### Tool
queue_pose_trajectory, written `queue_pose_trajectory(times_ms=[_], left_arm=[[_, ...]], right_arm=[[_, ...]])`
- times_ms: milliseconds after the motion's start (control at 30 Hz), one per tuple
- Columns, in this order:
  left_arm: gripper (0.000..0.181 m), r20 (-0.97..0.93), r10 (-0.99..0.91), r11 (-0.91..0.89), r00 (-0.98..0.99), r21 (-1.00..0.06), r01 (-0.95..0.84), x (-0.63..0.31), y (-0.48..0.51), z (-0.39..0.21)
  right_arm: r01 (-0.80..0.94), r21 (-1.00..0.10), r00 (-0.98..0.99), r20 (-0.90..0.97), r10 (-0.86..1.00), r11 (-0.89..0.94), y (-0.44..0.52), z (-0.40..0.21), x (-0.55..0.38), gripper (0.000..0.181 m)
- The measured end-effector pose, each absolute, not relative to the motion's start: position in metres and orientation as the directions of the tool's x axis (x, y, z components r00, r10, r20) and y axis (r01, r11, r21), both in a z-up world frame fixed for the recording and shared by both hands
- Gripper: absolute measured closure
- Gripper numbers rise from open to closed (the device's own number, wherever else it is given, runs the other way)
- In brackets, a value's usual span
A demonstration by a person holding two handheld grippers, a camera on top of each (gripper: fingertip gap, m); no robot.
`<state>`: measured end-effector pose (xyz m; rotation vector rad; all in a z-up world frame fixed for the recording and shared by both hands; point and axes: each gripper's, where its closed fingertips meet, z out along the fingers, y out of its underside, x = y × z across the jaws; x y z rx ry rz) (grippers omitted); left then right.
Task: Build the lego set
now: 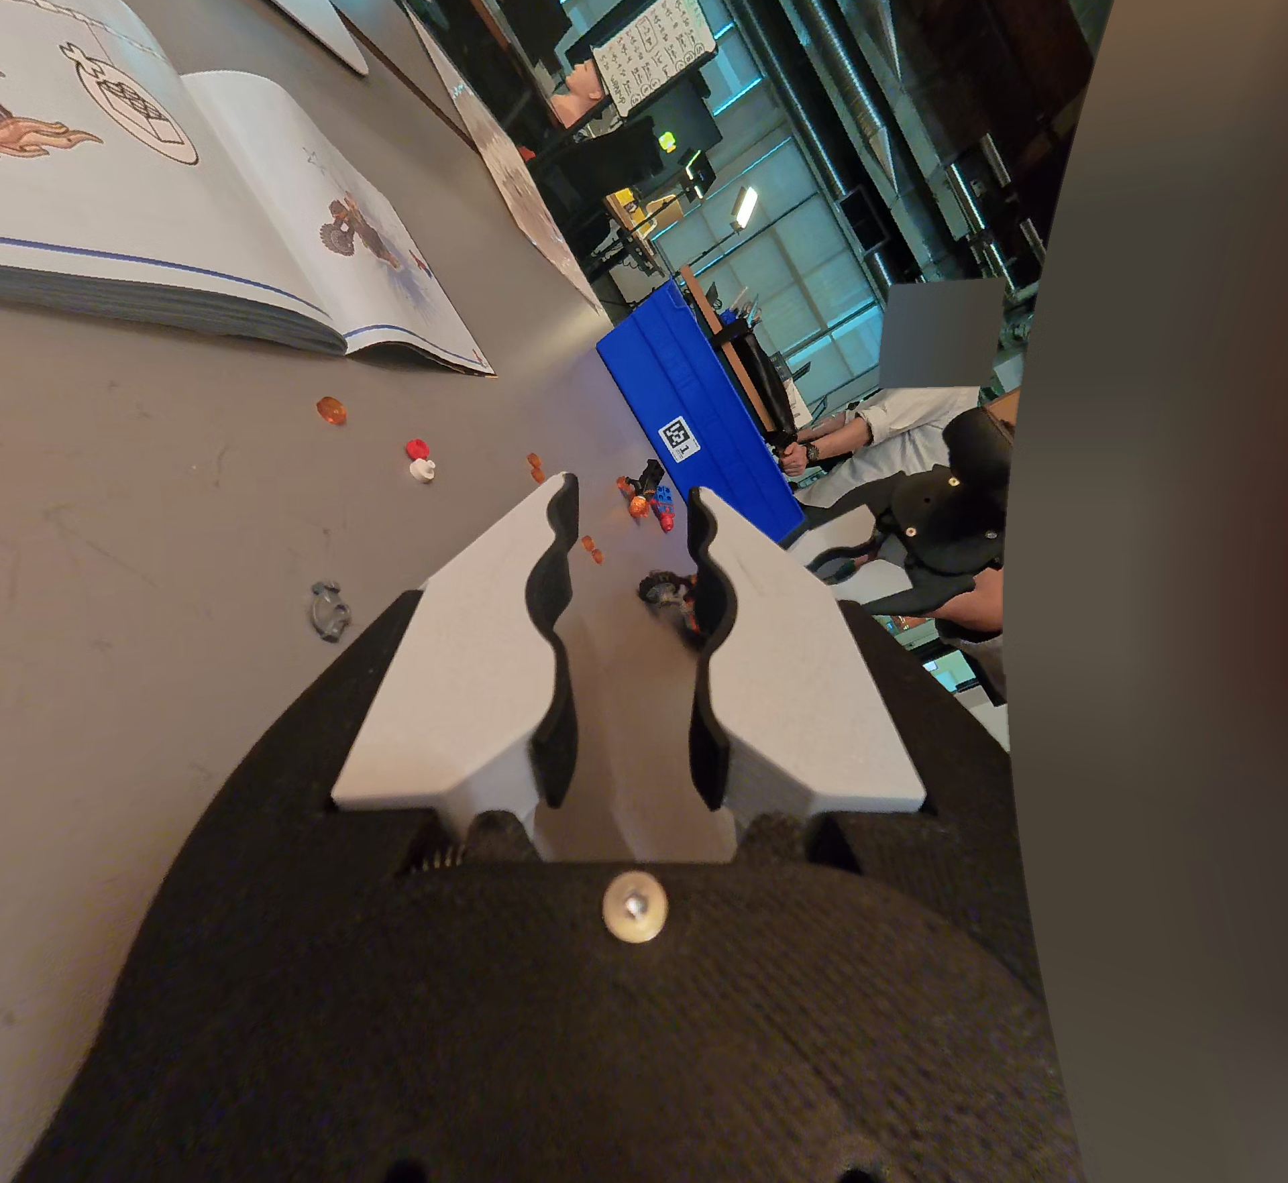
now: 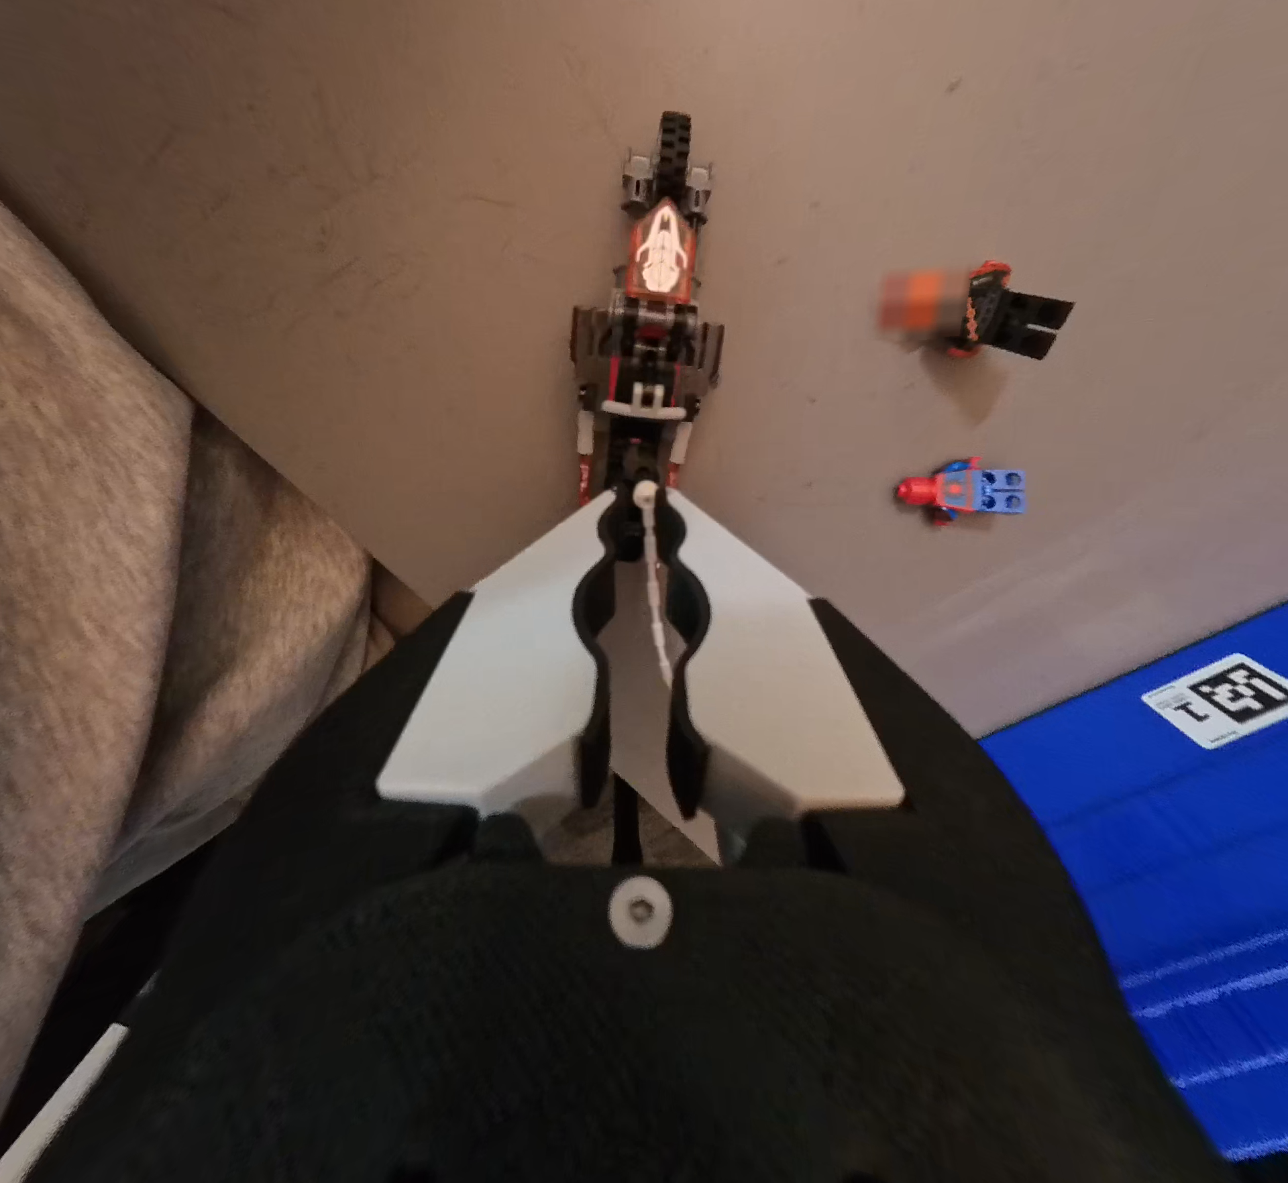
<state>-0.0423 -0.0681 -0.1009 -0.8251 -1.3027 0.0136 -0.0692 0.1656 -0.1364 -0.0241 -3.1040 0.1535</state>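
The black and dark-red brick-built motorcycle [image 2: 652, 327] with an orange printed shield stands on the grey-brown table [image 2: 348, 104], its long axis running straight away from the right gripper [image 2: 641, 508], whose tips are pinched closed on a thin white chain-like piece [image 2: 655, 578] right at the bike's near end. The left gripper [image 1: 631, 501] hovers with its jaws apart and empty, the motorcycle near its right finger, so the right one looks better placed to attach the piece. Farther right lie a red-and-blue minifigure [image 2: 965, 491], a black-legged minifigure [image 2: 1003, 317] and a blue plastic bin [image 2: 1150, 871].

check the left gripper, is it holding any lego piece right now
No, the left gripper is open, with only bare table showing between its fingers.
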Motion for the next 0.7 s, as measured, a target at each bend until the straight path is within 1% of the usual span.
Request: queue_pose_trajectory(times_ms=[100, 433, 700], left_arm=[[0.152, 0.840, 0.447, 0.722, 0.307, -0.541, 0.430, -0.0424, -0.0680, -0.1009], [0.152, 0.841, 0.445, 0.724, 0.308, -0.541, 0.429, -0.0422, -0.0681, -0.1007], [0.152, 0.840, 0.446, 0.724, 0.308, -0.541, 0.429, -0.0420, -0.0680, -0.1007]], right_arm=[[0.013, -0.103, -0.999, 0.032, 0.016, 0.995, 0.1656, -0.1369, -0.0693, 0.179], [0.032, -0.112, -0.999, 0.003, 0.032, 0.993, 0.1670, -0.1390, -0.0692, 0.180], [0.022, -0.128, -0.999, 0.022, 0.025, 0.992, 0.1662, -0.1405, -0.0695, 0.180]])
